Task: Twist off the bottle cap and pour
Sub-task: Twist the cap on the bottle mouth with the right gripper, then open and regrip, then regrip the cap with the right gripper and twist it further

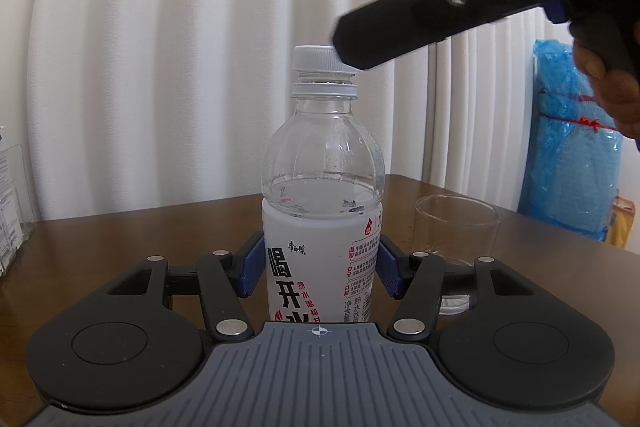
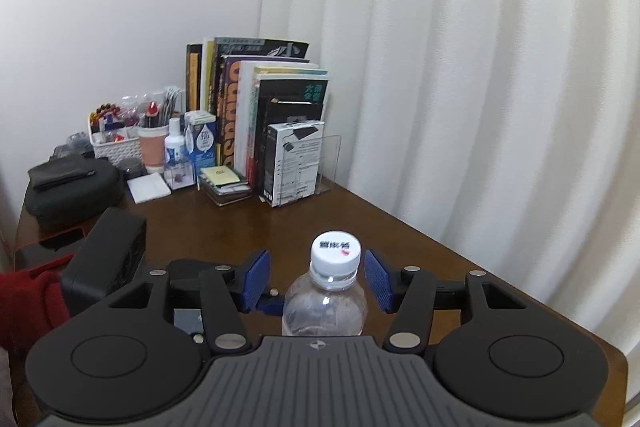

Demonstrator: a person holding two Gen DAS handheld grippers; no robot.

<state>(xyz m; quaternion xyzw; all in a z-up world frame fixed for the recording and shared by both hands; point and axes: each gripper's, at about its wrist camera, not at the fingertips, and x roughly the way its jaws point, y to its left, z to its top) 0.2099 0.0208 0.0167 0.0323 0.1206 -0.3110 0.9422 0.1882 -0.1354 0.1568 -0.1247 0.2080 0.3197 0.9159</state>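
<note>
1. Around the work: a row of books [image 2: 256, 99] stands at the far edge of the brown surface [image 2: 248, 223], beside a white basket [image 2: 116, 143] of small things, and a white curtain [image 2: 480, 67] hangs behind.
2. One bottle [image 1: 322, 211], one cap [image 2: 336, 253] and one empty glass [image 1: 456, 231] are here; the glass stands just beside the bottle.
3. The bottle is clear, upright on the surface, partly filled with water, with a white label and a white cap on.
4. The left gripper [image 1: 318, 269] fingers pinch the bottle body.
5. The right gripper [image 2: 316, 281] fingers are spread on both sides of the cap, not touching it.
</note>
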